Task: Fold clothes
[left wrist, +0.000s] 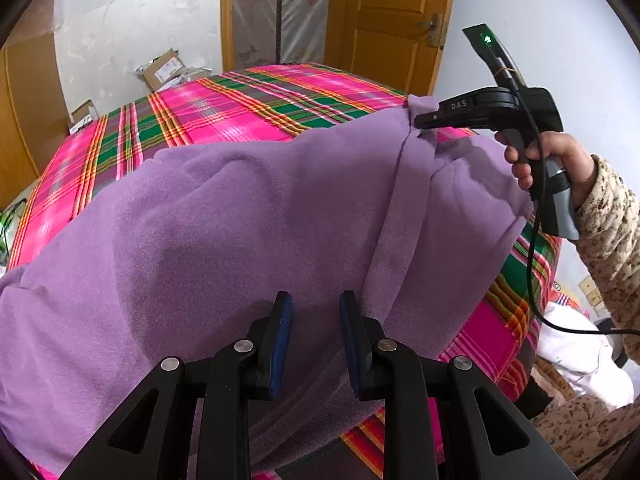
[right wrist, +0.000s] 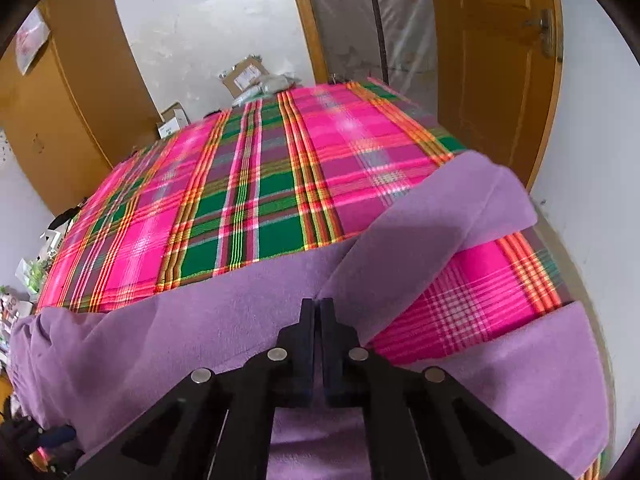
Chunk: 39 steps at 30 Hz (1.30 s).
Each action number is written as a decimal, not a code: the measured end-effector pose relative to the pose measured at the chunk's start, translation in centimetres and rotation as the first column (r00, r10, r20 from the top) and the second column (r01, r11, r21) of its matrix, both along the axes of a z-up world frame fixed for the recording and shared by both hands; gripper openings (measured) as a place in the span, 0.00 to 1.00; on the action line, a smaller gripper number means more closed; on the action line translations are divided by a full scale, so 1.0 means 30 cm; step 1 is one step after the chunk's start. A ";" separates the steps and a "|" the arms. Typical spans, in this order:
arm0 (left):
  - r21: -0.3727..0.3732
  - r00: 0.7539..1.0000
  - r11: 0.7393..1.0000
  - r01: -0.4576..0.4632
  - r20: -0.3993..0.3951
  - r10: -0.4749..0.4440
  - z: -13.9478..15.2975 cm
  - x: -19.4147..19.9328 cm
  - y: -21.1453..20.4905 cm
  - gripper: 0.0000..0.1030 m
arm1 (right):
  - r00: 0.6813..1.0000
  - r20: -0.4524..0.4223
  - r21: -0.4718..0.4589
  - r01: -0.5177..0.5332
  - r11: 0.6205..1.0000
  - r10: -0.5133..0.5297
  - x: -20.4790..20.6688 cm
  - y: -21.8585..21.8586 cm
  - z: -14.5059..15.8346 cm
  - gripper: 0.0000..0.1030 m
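While a purple fleece garment (left wrist: 248, 216) lies spread over a bed covered by a bright pink, green and orange plaid blanket (left wrist: 248, 100), two hand-held tools work at it. Seen from the left wrist, the left tool (left wrist: 316, 312) hovers just over the near part of the fleece, its blue-padded jaws partly apart with nothing pinched between them. Farther right, a person's hand (left wrist: 560, 160) in a speckled sleeve (left wrist: 612, 220) holds the right tool (left wrist: 420, 122), whose tip pinches a raised fold at the garment's far edge. Seen from the right wrist, that tool's jaws are closed tight together, fleece beneath them.
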<state>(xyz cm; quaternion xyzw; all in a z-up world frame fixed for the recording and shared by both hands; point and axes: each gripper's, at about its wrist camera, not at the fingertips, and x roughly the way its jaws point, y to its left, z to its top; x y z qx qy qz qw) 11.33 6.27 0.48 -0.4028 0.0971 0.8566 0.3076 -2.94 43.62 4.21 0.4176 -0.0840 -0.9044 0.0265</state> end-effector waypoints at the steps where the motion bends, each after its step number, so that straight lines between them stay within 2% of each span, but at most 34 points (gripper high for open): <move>1: -0.002 1.000 1.000 0.001 -0.002 -0.001 0.001 0.002 0.002 0.24 | 1.000 -0.008 0.002 0.001 1.000 -0.001 0.014 0.003 0.008 0.02; 12: -0.045 0.999 0.999 -0.016 -0.034 0.015 -0.001 0.017 0.021 0.25 | 0.992 -0.073 -0.084 0.097 0.992 -0.103 0.196 0.129 0.046 0.02; 17: -0.045 0.999 0.999 0.005 -0.036 -0.007 -0.001 0.030 0.029 0.25 | 0.994 -0.024 -0.125 0.103 0.987 -0.107 0.200 0.169 -0.017 0.02; 24: -0.039 0.997 0.998 0.058 -0.051 -0.060 0.011 0.059 0.070 0.26 | 0.995 -0.051 -0.112 0.083 0.990 -0.089 0.205 0.165 0.009 0.02; 29: -0.077 0.995 0.994 0.074 -0.067 -0.079 0.006 0.074 0.109 0.28 | 0.995 -0.054 -0.105 0.076 0.992 -0.082 0.208 0.163 0.013 0.02; 31: -0.067 0.992 0.993 0.096 -0.074 -0.101 0.014 0.086 0.117 0.28 | 0.995 -0.059 -0.107 0.074 0.992 -0.081 0.210 0.162 0.019 0.02; 33: -0.061 0.992 0.992 0.108 -0.066 -0.112 0.013 0.090 0.125 0.33 | 0.995 -0.065 -0.110 0.072 0.991 -0.080 0.212 0.161 0.023 0.02; 39: -0.114 0.990 0.988 0.108 -0.079 -0.117 0.000 0.102 0.176 0.35 | 0.994 -0.078 -0.115 0.067 0.991 -0.076 0.218 0.162 0.031 0.02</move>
